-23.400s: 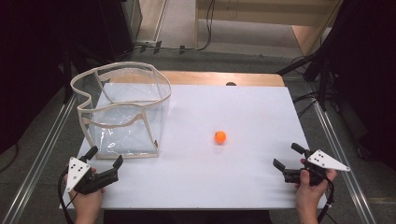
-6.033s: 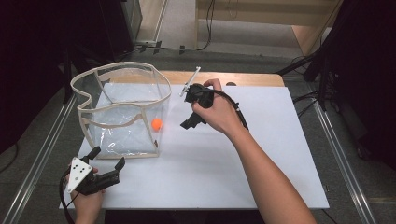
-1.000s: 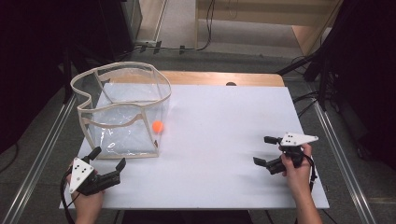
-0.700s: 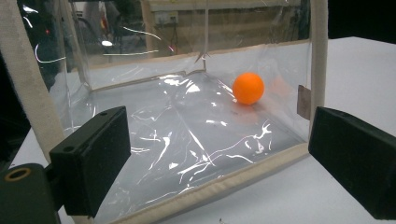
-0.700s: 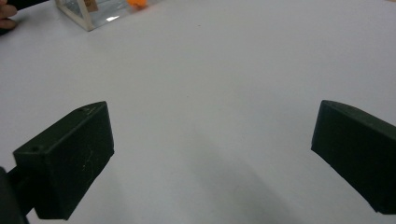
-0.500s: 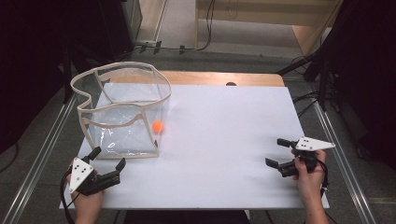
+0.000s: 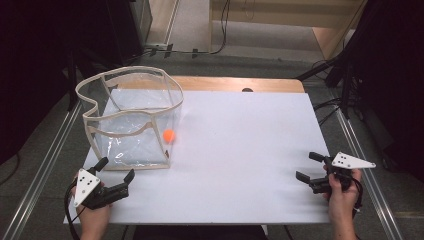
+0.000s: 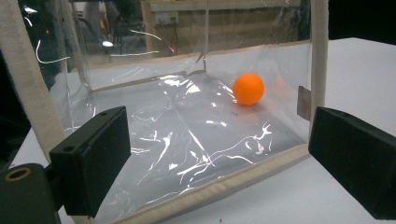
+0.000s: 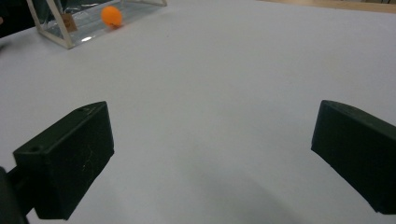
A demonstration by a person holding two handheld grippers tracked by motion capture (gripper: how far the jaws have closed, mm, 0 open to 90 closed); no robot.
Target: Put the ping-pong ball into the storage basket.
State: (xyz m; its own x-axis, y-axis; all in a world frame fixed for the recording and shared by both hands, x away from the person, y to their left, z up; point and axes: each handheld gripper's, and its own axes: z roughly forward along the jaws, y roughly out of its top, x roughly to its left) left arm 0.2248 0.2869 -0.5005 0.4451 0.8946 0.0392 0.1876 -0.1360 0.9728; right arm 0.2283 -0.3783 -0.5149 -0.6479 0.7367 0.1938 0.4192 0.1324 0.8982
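An orange ball (image 7: 169, 135) lies inside a clear plastic bag with cream trim (image 7: 131, 145), near its right wall, at the table's left. The left gripper view looks through the bag's clear wall (image 8: 187, 140) at the ball (image 8: 248, 88). My left gripper (image 7: 116, 175) rests open at the table's front left, just in front of the bag, nothing between its jaws. My right gripper (image 7: 309, 166) is open and empty near the front right edge. Far off at the top left of the right gripper view, the ball (image 9: 111, 15) shows inside the bag (image 9: 70, 28).
The white table top (image 7: 240, 145) spreads wide between the bag and my right gripper. A wooden strip (image 7: 235, 84) runs along the table's far edge. Metal rails (image 7: 365, 165) flank both sides, with cables and dark equipment on the floor beyond.
My right gripper has drawn back from the bag to the table's front right, empty; the ball, earlier loose mid-table, now lies in the bag. My left gripper has stayed put.
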